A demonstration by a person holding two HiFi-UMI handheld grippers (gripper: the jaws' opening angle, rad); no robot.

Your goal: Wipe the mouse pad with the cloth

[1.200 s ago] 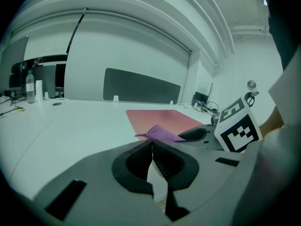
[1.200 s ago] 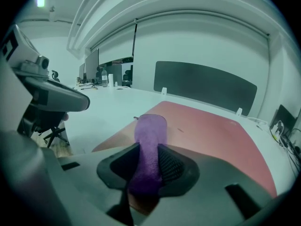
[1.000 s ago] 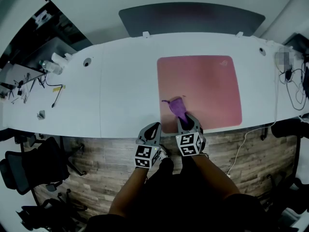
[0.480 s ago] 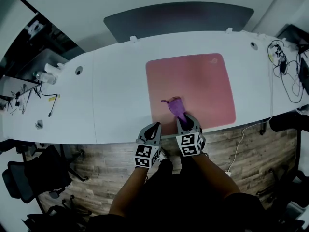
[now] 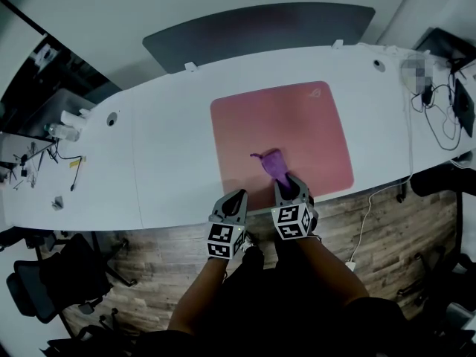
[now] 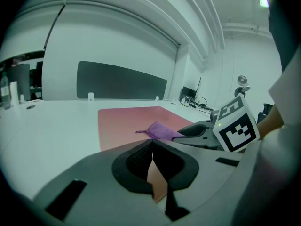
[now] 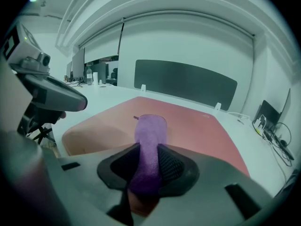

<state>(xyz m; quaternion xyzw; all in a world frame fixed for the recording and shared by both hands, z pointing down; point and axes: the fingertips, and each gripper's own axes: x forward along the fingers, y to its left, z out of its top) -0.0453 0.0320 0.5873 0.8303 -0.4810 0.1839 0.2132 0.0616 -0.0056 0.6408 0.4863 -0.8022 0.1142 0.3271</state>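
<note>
A pink mouse pad point(image 5: 282, 136) lies on the white desk point(image 5: 171, 169). A purple cloth point(image 5: 272, 163) rests on the pad's near part, and my right gripper point(image 5: 285, 183) is shut on its near end. In the right gripper view the cloth point(image 7: 149, 140) runs forward from between the jaws onto the pad point(image 7: 188, 121). My left gripper point(image 5: 236, 197) hovers at the desk's front edge, beside the pad's near left corner, shut and holding nothing. From the left gripper view I see the cloth point(image 6: 160, 131) and the right gripper point(image 6: 207, 131) to the right.
A dark panel point(image 5: 260, 32) stands behind the desk. Bottles and cables point(image 5: 63, 129) lie on the far left, more cables point(image 5: 439, 99) at the far right. A black office chair point(image 5: 52, 274) stands on the wood floor at the lower left.
The head view has shifted, so the desk and pad appear further left. Both grippers and the cloth hold the same places relative to the pad.
</note>
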